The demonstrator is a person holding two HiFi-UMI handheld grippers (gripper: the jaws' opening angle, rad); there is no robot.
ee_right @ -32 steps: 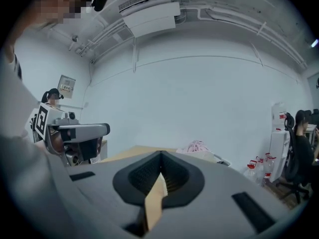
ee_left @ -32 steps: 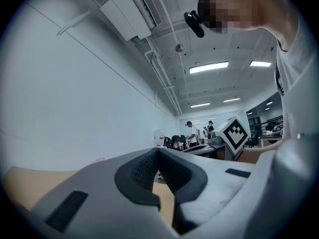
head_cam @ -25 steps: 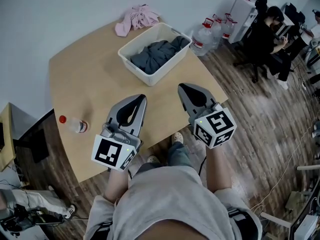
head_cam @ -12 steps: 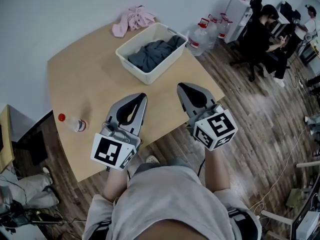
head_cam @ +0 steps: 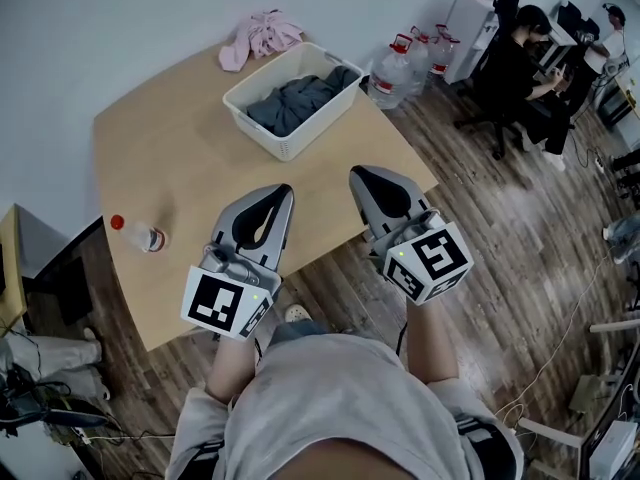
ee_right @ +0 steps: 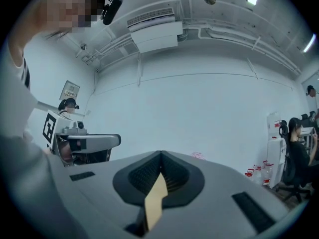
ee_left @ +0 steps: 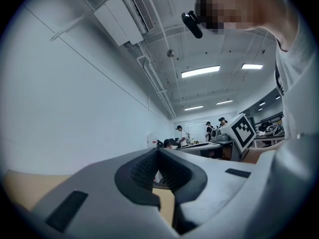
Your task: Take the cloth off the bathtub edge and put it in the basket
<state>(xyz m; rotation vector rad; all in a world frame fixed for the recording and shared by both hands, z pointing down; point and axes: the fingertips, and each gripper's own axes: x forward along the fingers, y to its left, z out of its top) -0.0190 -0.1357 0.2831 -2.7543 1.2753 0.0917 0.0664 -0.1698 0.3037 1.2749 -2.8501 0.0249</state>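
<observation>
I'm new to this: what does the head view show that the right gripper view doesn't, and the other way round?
Only the head view: the white basket holding a dark grey cloth, and the red-capped bottle. Only the right gripper view: the ceiling air conditioner and pipes. Both: the pink cloth, the water jugs, the seated person, the left gripper and the right gripper, its jaws shut.

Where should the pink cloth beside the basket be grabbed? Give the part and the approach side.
Grip the pink cloth by its bunched middle, coming from above on the near left. It lies in a crumpled heap, the basket stands close on its right and the wall is right behind, so that side probably leaves most room.
</observation>
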